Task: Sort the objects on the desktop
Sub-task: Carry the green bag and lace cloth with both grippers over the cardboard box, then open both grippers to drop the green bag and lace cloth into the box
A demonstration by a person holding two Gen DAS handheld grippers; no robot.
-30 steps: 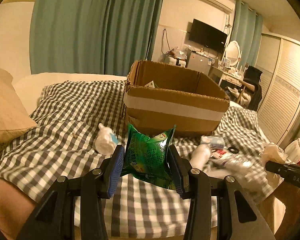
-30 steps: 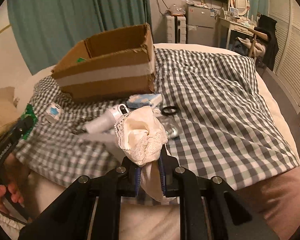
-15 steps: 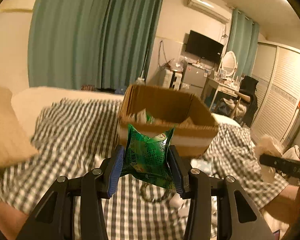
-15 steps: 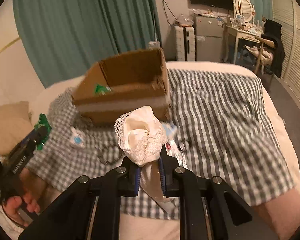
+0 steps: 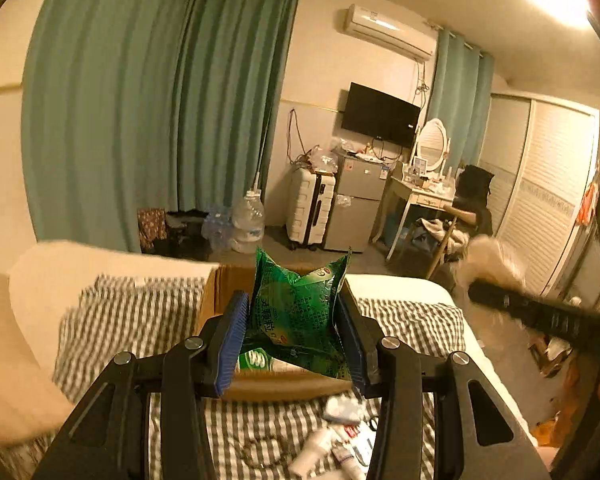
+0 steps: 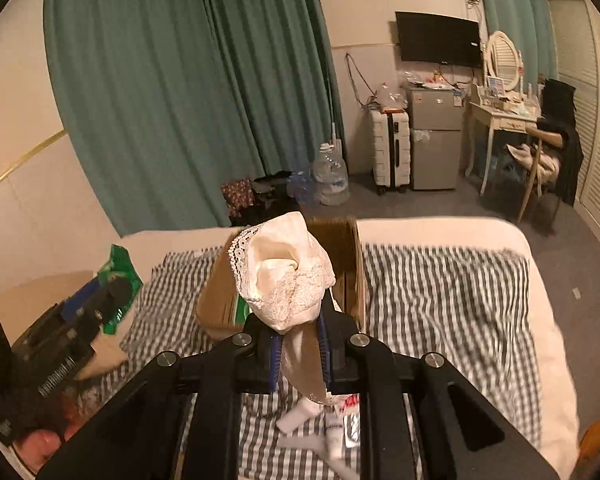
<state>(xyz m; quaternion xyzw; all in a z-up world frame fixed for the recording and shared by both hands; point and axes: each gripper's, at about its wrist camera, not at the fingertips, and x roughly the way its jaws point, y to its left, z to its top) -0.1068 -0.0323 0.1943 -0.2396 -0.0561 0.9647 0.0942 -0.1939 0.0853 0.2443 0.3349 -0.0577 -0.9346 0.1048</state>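
My left gripper point(image 5: 296, 332) is shut on a puffy green snack bag point(image 5: 298, 312), held up in front of the open cardboard box point(image 5: 216, 296) on the checked bedspread. In the right wrist view my right gripper point(image 6: 298, 350) is shut on a bunched white lace cloth point(image 6: 286, 276), raised over the same cardboard box point(image 6: 346, 248). The left gripper with its green bag point(image 6: 118, 276) shows at the left edge of that view. The right gripper's arm and the white cloth point(image 5: 490, 264) show blurred at the right of the left wrist view.
Small white bottles and packets point(image 5: 340, 436) lie on the checked bedspread point(image 6: 440, 300) just below both grippers. A beige pillow point(image 5: 4, 360) lies at the left. Beyond the bed stand a suitcase, a small fridge point(image 6: 432, 136), water jugs and a dressing table.
Both grippers have risen with their loads, so the box and bed now sit lower in each view and the far room floor shows. Both grips are unchanged.
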